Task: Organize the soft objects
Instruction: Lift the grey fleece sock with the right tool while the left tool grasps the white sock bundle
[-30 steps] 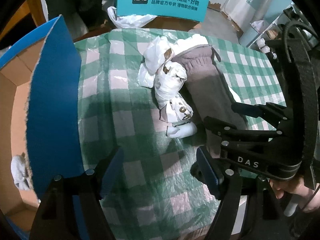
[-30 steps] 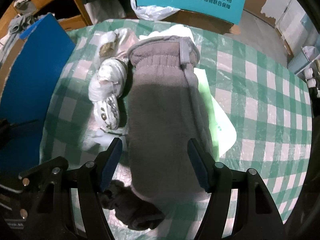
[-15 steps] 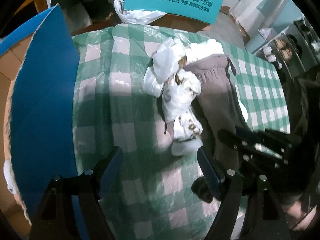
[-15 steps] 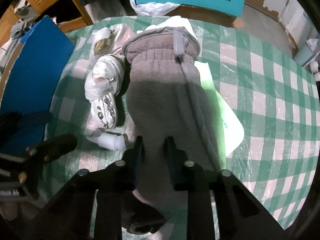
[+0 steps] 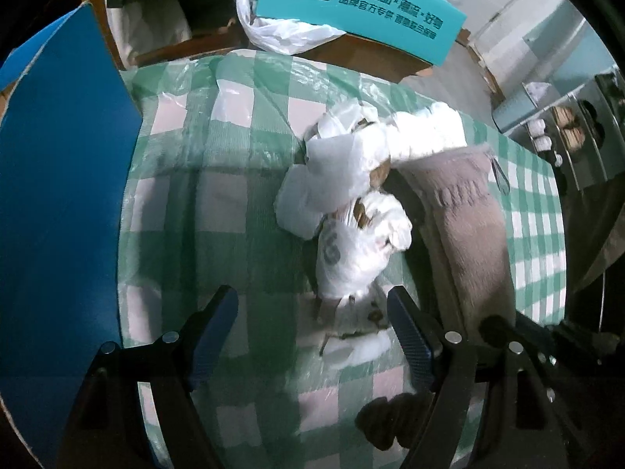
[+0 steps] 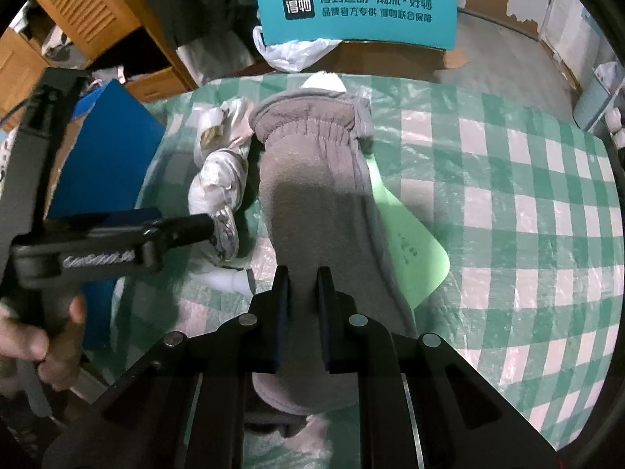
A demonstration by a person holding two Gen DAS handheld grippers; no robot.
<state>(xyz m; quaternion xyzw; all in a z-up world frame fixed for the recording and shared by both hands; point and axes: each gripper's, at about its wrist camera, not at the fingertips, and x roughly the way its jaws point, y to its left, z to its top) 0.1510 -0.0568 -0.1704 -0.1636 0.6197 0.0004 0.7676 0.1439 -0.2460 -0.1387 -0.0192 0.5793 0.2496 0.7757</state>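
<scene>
Pinching the grey glove near its finger end, my right claw is squeezed tight on the fuzzy cloth. The glove lies flat on the checked surface, with its cuff pointing at the teal box. I think it is light and floppy, so it will droop when lifted; a grab nearer the middle may hold it better. My left claw is wide and holds nothing. It hangs over the white wrapped toy, just beside the glove. That toy looks squishy, with slippery plastic. A second ago my right claw was wide; now it has closed, and my left claw has moved over the toy.
</scene>
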